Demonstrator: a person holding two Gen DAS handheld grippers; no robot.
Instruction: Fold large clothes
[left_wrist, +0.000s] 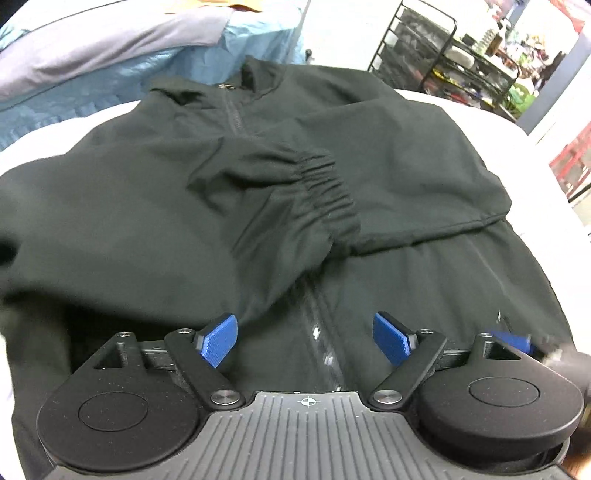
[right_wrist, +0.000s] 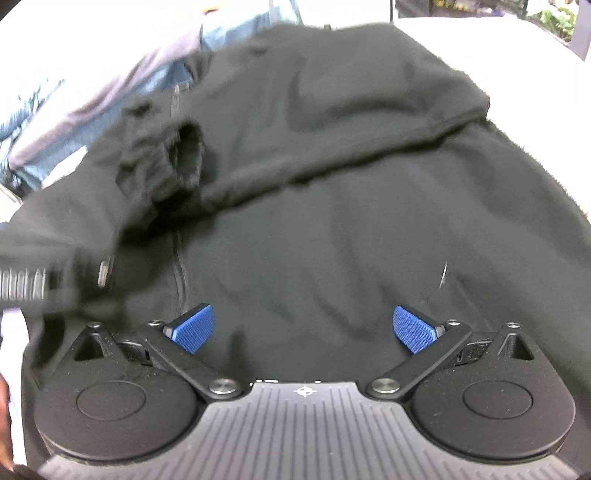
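Observation:
A black zip-up jacket (left_wrist: 147, 221) lies front up on a white surface, collar at the far end. Both sleeves are folded across the chest; the left sleeve's elastic cuff (left_wrist: 328, 195) rests near the zipper (left_wrist: 317, 325). My left gripper (left_wrist: 304, 338) is open and empty, low over the jacket's lower front by the zipper. In the right wrist view the jacket (right_wrist: 332, 240) fills the frame, with the cuff (right_wrist: 184, 155) at the left. My right gripper (right_wrist: 303, 328) is open and empty over the jacket's lower right part. The left gripper shows blurred at the left edge (right_wrist: 33, 284).
The white table (left_wrist: 546, 177) shows around the jacket. A pile of blue and lilac cloth (left_wrist: 110, 55) lies beyond the collar. A black wire shelf rack (left_wrist: 443, 55) stands at the far right.

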